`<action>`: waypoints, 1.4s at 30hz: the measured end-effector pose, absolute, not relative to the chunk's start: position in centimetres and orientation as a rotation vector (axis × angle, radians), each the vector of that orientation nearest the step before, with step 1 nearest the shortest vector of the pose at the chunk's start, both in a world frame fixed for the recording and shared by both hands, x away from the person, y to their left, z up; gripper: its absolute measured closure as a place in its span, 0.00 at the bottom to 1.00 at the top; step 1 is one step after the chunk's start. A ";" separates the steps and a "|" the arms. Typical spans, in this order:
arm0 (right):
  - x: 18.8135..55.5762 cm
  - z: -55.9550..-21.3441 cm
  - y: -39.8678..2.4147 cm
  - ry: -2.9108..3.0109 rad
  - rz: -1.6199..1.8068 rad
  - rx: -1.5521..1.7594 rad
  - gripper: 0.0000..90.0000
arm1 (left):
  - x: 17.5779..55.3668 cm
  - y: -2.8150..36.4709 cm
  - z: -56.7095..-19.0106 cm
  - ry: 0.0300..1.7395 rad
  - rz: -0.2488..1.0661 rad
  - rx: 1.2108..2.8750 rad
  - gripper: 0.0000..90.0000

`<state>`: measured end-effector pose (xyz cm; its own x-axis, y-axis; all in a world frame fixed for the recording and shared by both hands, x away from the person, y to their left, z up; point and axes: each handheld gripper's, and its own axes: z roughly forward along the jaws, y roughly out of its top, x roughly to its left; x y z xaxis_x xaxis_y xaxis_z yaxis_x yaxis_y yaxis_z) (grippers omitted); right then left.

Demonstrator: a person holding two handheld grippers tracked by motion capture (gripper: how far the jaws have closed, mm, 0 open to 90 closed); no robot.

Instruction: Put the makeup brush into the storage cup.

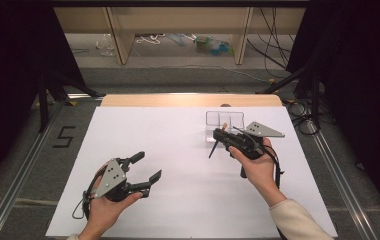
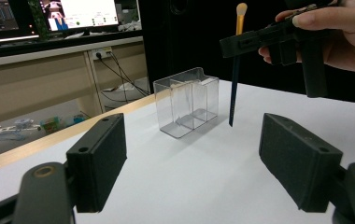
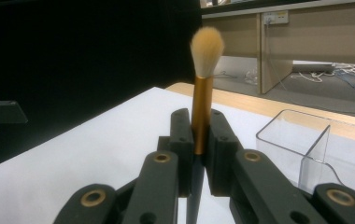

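A makeup brush with a gold ferrule, pale bristles and a dark handle stands upright, bristles up, in my right gripper, which is shut on it. From the left gripper view the brush hangs above the table just right of a clear plastic organizer with several compartments. In the high view the right gripper holds the brush right in front of the organizer. My left gripper rests open near the front left of the table, nothing between its jaws.
A white sheet covers the table, with a wooden strip at its far edge. Beyond stand wooden furniture legs, cables and clutter on the floor. Monitors glow in the background of the left gripper view.
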<state>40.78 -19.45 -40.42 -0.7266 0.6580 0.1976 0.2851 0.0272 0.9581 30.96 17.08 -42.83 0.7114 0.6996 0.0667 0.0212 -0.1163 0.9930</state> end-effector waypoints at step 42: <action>41.8 -39.7 -20.6 2.016 1.669 0.957 0.93 | 29.7 20.2 -43.5 0.671 0.662 1.582 0.25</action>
